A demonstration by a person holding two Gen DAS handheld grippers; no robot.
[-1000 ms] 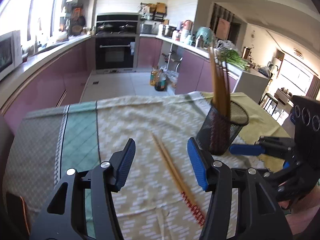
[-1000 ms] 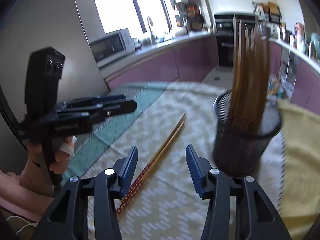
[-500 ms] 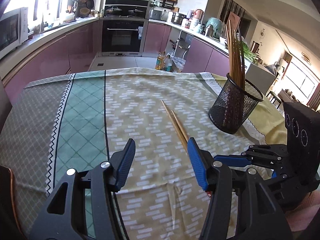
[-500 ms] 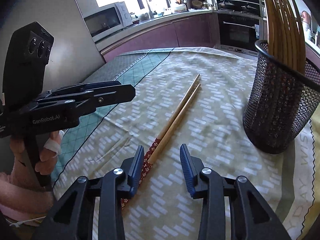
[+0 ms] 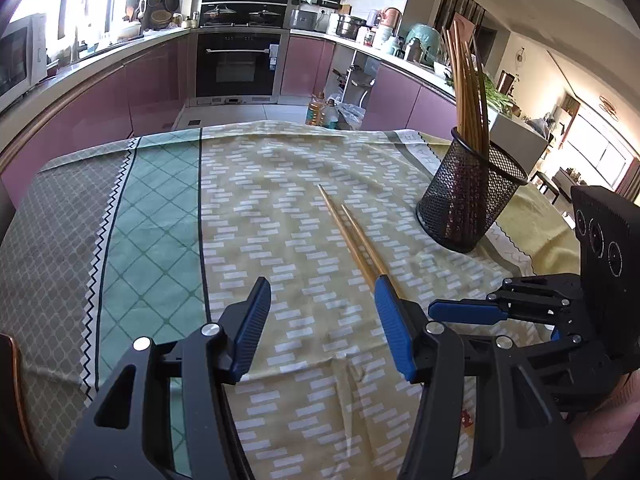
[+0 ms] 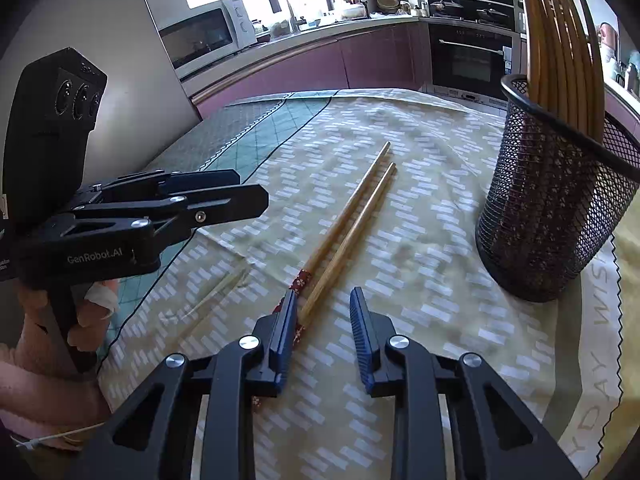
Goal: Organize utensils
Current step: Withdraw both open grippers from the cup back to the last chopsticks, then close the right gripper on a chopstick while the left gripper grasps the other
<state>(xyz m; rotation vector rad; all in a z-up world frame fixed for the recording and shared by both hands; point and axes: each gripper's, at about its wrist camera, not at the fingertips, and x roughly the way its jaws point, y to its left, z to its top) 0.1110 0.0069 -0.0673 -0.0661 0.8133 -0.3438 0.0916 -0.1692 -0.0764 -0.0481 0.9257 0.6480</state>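
Note:
Two wooden chopsticks (image 5: 352, 232) (image 6: 352, 208) with red patterned ends lie side by side on the tablecloth. A black mesh cup (image 5: 468, 204) (image 6: 552, 216) holding several upright chopsticks (image 6: 560, 40) stands to their right. My right gripper (image 6: 323, 294) hangs low over the red ends and its jaws are closing. One stick runs between them beside the left finger, and the pads do not press on it. My left gripper (image 5: 322, 282) is open and holds nothing. The chopsticks pass behind its right finger.
The patterned tablecloth (image 5: 152, 220) covers the whole table. A hand (image 6: 48, 320) in a pink sleeve holds the left gripper's body (image 6: 224, 196) at the left of the right wrist view. Purple kitchen cabinets, an oven (image 5: 240, 60) and a microwave (image 6: 204, 36) lie beyond the table.
Both grippers have sunk toward the table and tilted further down. The right gripper's jaws have narrowed around the chopsticks' red ends. The left jaws keep the same width.

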